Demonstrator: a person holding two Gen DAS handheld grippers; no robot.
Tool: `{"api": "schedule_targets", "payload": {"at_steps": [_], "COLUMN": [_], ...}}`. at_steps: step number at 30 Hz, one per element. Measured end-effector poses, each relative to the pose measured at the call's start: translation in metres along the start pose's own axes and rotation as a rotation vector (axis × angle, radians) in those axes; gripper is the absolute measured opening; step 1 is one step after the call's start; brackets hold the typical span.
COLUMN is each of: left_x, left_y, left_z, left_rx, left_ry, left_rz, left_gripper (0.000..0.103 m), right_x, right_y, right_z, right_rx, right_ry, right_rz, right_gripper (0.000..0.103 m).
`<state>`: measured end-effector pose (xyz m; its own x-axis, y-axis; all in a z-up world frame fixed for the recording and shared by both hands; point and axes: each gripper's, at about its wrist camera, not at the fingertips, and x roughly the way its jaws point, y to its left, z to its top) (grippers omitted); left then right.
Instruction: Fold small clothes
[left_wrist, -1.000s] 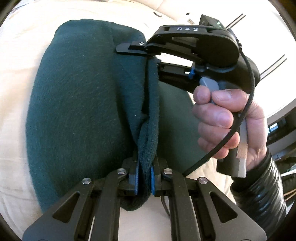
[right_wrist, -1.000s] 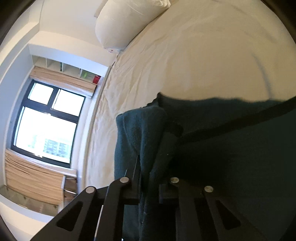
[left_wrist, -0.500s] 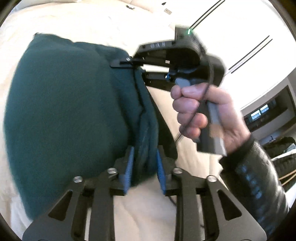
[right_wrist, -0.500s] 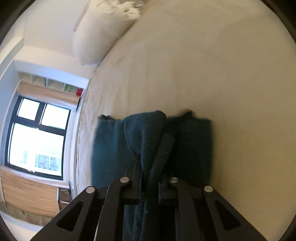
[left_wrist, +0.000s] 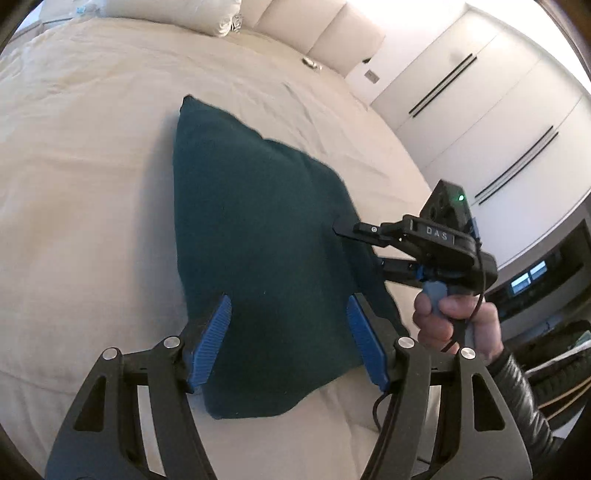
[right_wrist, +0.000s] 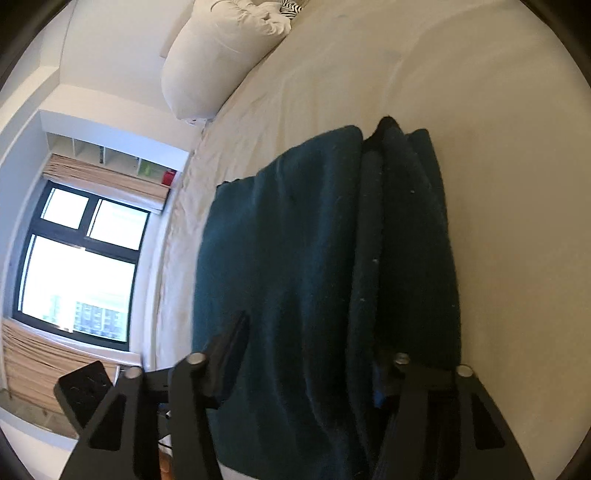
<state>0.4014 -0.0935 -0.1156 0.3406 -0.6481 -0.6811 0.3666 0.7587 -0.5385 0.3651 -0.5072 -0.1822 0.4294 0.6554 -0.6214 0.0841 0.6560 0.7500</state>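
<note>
One dark green garment (left_wrist: 258, 258), folded, lay flat on the cream bedsheet (left_wrist: 92, 184). We held our left gripper (left_wrist: 288, 343) spread wide above its near edge, blue pads (left_wrist: 210, 343) apart and gripping nothing. Our right gripper (right_wrist: 306, 365) also stood wide, the stacked fold edges of the garment (right_wrist: 332, 277) lying between its fingers; whether these touched the cloth we could not tell. White pillow (right_wrist: 221, 62) at the far end, window (right_wrist: 81, 266) to the left.
</note>
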Motion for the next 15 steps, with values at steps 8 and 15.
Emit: {"api": "schedule_targets", "payload": {"at_steps": [8, 15], "left_x": [0.006, 0.018], "left_y": [-0.014, -0.023], "left_z": [0.012, 0.007], "left_rx": [0.027, 0.068], "left_ry": [0.014, 0.037], "left_rz": [0.009, -0.004], "left_gripper": [0.064, 0.064], "right_x": [-0.019, -0.044], "right_y": [-0.013, -0.025], "right_z": [0.003, 0.005], "right_rx": [0.007, 0.009], "right_ry": [-0.030, -0.053], "right_rz": [-0.019, -0.038], "right_gripper": [0.015, 0.015]}}
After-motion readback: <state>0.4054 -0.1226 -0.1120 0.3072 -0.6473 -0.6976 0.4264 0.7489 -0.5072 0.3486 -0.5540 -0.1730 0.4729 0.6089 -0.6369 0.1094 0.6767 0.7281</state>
